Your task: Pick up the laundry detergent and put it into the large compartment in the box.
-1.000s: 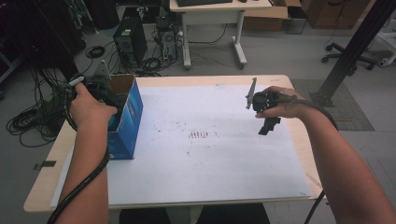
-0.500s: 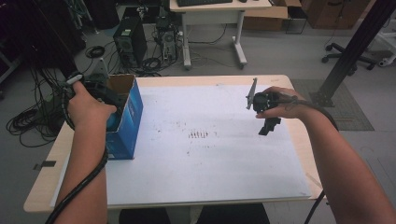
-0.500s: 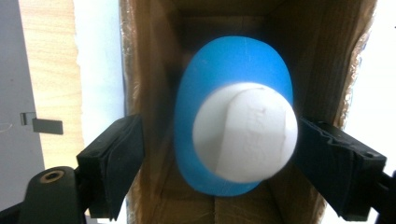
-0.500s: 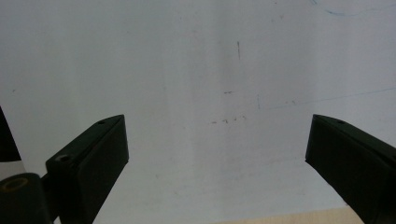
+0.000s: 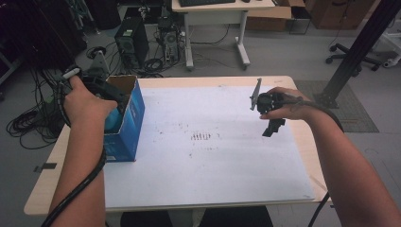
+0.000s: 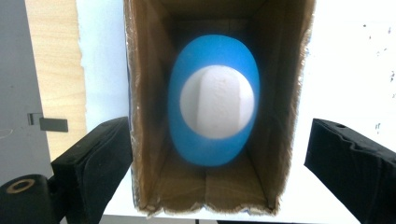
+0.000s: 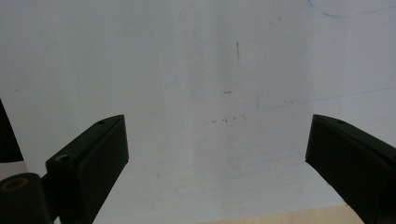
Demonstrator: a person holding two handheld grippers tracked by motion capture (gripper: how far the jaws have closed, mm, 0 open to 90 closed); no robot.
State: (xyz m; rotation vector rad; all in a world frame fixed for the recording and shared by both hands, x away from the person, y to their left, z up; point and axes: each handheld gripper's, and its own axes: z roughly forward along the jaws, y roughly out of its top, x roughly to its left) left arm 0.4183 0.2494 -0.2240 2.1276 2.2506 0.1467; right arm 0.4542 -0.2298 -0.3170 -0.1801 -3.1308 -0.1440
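Note:
An open blue cardboard box (image 5: 126, 124) stands at the table's left side. In the left gripper view I look straight down into the box (image 6: 150, 93). A blue rounded bottle with a white cap (image 6: 215, 100) sits inside; a bit of the bottle (image 5: 112, 121) shows in the high view. My left gripper (image 6: 219, 127) hangs over the box mouth, open wide, its jaws outside the two long walls. My right gripper (image 5: 272, 126) is held above the white sheet at the right. In its own view the right gripper (image 7: 217, 122) is open with nothing between the jaws.
A white paper sheet (image 5: 208, 165) with small dark marks covers most of the wooden table (image 5: 54, 161). Beyond the far edge are a computer tower (image 5: 130, 40), floor cables (image 5: 28, 120), a desk (image 5: 213, 28) and a black post (image 5: 354, 52).

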